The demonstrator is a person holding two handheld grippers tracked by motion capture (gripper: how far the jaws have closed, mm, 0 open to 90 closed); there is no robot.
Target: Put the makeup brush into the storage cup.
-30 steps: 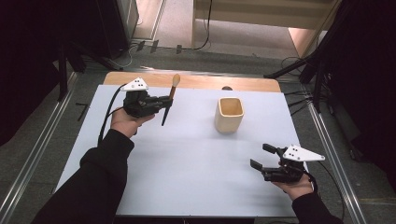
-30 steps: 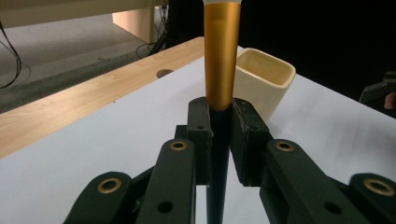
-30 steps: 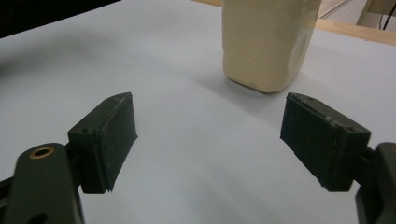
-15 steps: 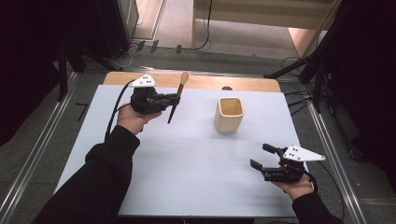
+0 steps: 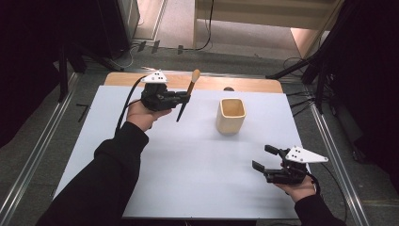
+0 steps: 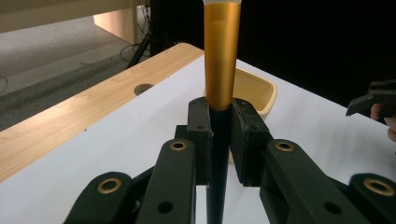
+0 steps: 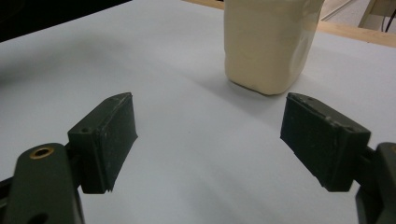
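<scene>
A brush (image 5: 186, 96) with a black handle, gold ferrule and tan bristle tip is held in the air above the white sheet (image 5: 179, 160), tilted with the tip up and to the right. My left gripper (image 5: 181, 98) is shut on its black handle just below the gold ferrule (image 6: 222, 51). A cream square cup (image 5: 230, 114) stands upright to the right of the brush; it also shows beyond the brush (image 6: 256, 91) and ahead of my right gripper (image 7: 268, 42). My right gripper (image 5: 262, 157) hovers open near the sheet's front right, pads (image 7: 109, 140) wide apart with nothing between them.
The white sheet covers a wooden table whose bare far edge (image 5: 254, 84) has a small round hole (image 6: 143, 87). Metal rails run along both sides (image 5: 334, 155). Cables and stand legs lie on the floor beyond the table.
My left hand has carried the brush to the right and a little up, toward the cup. The right hand has stayed put.
</scene>
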